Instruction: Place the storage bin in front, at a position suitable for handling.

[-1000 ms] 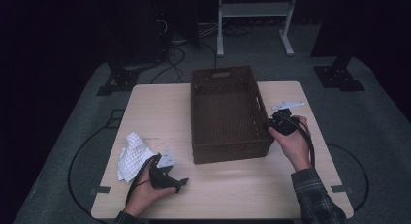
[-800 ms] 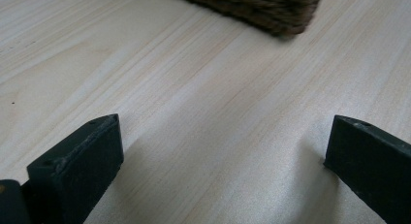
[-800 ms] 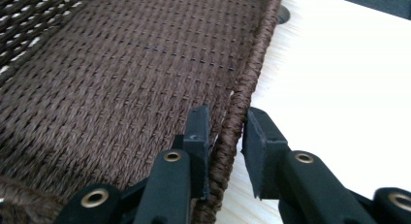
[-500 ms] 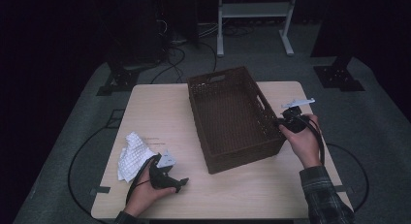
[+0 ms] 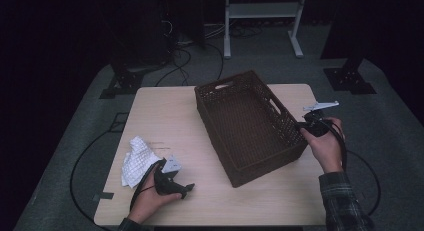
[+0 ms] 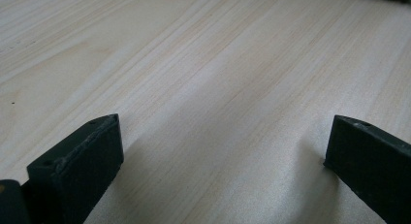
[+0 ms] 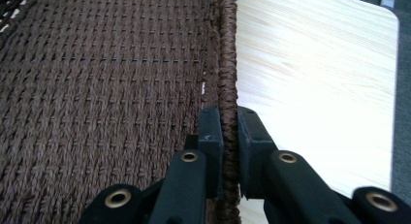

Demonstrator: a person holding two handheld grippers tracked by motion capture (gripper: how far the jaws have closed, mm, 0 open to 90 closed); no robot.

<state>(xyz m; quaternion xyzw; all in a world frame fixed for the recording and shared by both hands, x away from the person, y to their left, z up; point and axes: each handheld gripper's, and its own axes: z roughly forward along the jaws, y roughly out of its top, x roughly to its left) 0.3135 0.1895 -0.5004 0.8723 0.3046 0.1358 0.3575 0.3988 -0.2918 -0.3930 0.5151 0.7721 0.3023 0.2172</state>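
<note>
Right tool (image 7: pixel 229 136) has just been closing and now pinches the rim of the brown basket (image 5: pixel 250 126), which sits skewed mid-counter (image 5: pixel 165 106), likely to drag or turn it; left tool (image 6: pixel 223 151) rests wide open, empty, beside the cloth (image 5: pixel 136 161); no writing legible

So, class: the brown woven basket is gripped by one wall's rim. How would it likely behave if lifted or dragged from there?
The basket is probably light: it sits empty. Its woven wall may flex slightly where the right gripper clamps the rim. Held at one side, it would likely tilt, or pivot on the table.
</note>
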